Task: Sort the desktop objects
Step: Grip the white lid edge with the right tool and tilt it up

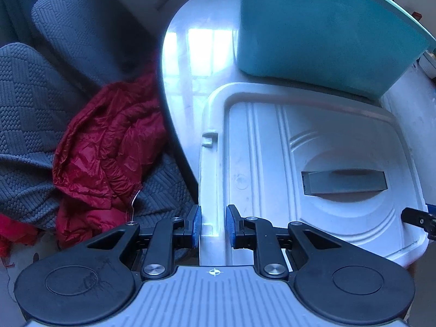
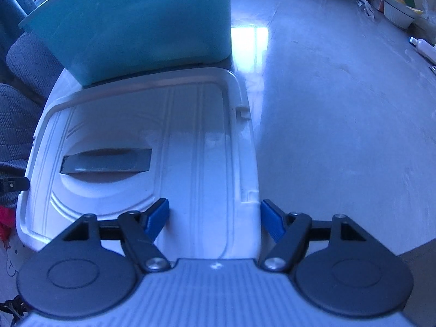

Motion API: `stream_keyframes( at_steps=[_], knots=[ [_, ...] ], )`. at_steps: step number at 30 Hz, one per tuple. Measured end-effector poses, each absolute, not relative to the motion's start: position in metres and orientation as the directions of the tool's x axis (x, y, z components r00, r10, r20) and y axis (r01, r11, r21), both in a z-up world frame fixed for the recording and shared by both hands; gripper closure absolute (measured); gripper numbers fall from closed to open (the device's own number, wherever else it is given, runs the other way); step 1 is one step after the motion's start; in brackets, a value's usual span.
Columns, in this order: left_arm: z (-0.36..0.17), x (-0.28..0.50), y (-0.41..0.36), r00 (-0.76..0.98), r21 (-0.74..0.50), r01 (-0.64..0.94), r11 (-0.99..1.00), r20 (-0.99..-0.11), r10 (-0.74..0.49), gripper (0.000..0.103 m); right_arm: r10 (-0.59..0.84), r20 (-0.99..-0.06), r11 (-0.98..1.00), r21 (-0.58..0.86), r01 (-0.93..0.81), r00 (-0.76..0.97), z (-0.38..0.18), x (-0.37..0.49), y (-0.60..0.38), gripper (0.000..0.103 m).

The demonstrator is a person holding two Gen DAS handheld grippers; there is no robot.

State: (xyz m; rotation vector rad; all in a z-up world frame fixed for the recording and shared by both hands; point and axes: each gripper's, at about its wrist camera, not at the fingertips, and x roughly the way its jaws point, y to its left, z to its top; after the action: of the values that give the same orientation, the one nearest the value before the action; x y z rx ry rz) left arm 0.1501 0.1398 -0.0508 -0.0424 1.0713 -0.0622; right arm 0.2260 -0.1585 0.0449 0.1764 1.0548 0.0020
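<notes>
A white plastic lid (image 1: 272,150) with a grey recessed handle lies flat on the pale table, just in front of a teal storage bin (image 1: 313,27). My left gripper (image 1: 214,226) stands at the lid's left rim, its blue pads narrow and shut on that rim. In the right wrist view the same lid (image 2: 190,136) fills the left half, with the teal bin (image 2: 136,27) behind it. My right gripper (image 2: 215,219) straddles the lid's right edge strip: one pad sits over the lid's top, the other just outside the edge, with the jaws still wide.
The table (image 2: 340,109) stretches bare to the right of the lid. A white bowl (image 2: 397,13) and a white bottle (image 2: 425,47) sit at its far right edge. Left of the table are grey knitted seat cushions (image 1: 27,109) and a crumpled red jacket (image 1: 109,150).
</notes>
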Motion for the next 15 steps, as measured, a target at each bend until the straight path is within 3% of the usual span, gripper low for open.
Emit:
stream_keyframes(
  at_steps=[15],
  knots=[
    [-0.051,0.156,0.135,0.463,-0.029,0.077,0.997,-0.884,-0.061,0.08,0.078,-0.865,0.974,0.173,0.148,0.495,0.047,0.194,-0.145,0.03]
  ],
)
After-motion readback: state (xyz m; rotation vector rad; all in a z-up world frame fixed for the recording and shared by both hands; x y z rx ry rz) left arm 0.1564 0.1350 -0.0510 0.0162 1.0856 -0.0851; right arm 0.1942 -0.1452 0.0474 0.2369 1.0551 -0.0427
